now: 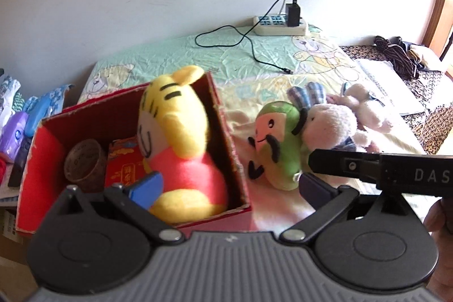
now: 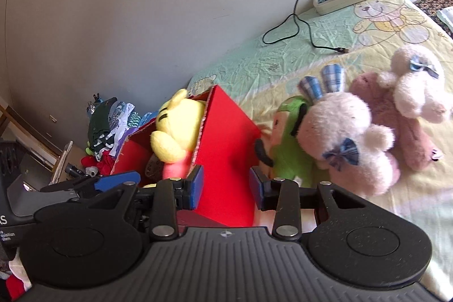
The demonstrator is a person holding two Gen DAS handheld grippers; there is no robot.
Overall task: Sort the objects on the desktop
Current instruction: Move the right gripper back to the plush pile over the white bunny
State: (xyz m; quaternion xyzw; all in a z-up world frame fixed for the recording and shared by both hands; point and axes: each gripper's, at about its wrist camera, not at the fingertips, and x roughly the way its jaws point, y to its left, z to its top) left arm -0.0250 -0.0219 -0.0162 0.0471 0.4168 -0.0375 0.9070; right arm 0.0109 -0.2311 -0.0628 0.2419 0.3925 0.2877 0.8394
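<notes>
A yellow tiger plush (image 1: 181,137) in a red shirt sits upright inside the open red box (image 1: 39,160), beside a brown cup (image 1: 85,163) and a red packet (image 1: 124,163). My left gripper (image 1: 230,187) is open wide at the box's near right corner, its left pad by the tiger's side. To the right of the box lie a green moustached plush (image 1: 277,143), a pale bunny plush (image 1: 331,126) with plaid ears and a pink plush (image 1: 368,112). My right gripper (image 2: 225,188) is open and holds nothing, in front of the box's outer wall (image 2: 226,137) and the green plush (image 2: 288,160).
A white power strip (image 1: 280,26) with a black charger and a loose cable (image 1: 254,53) lies at the back of the bear-print sheet. Papers (image 1: 388,84) lie to the right. A heap of clothes and packets (image 2: 110,126) sits left of the box.
</notes>
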